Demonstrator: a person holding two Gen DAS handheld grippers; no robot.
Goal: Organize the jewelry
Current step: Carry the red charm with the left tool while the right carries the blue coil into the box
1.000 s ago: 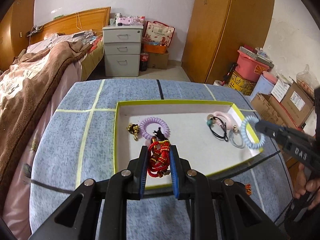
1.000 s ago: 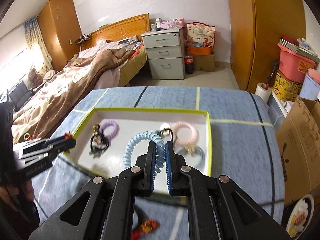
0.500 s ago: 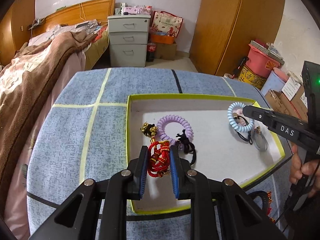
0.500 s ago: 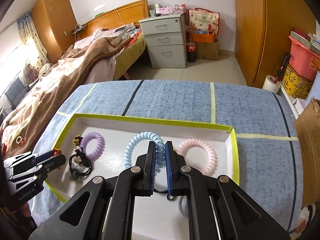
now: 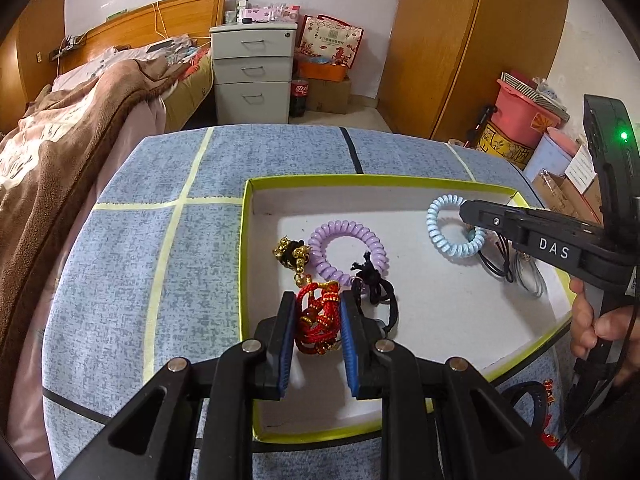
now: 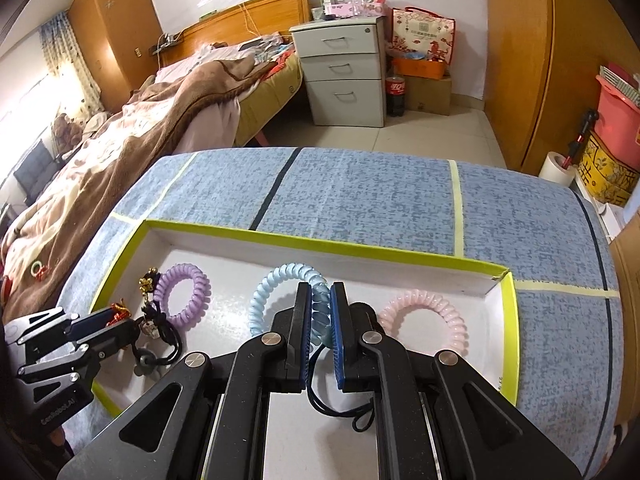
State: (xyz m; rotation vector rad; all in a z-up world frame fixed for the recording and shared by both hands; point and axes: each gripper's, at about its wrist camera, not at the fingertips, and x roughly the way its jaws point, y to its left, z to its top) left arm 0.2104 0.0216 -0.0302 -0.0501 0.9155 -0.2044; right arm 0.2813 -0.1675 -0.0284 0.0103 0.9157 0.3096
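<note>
A shallow white tray with a yellow-green rim (image 5: 360,179) (image 6: 320,243) lies on the blue table. My left gripper (image 5: 318,304) is shut on a red and gold knotted bracelet (image 5: 318,318), held just over the tray's left part. My right gripper (image 6: 320,294) is shut on a light blue spiral hair tie (image 6: 280,280) (image 5: 444,232) over the tray's middle. In the tray lie a purple spiral tie (image 5: 348,248) (image 6: 184,296), a gold and black bead charm (image 5: 290,252), a black elastic (image 5: 376,292) and a pink spiral tie (image 6: 424,316).
A thin black cord (image 6: 344,412) lies under the right gripper. A black band with red trim (image 5: 536,396) lies on the table outside the tray's near right corner. A bed (image 5: 72,120), grey drawers (image 5: 252,72) and a wardrobe (image 5: 472,48) stand beyond the table.
Both grippers have moved forward and lower over the tray with their items still held. The blue tie has moved from the tray's right rim toward its middle.
</note>
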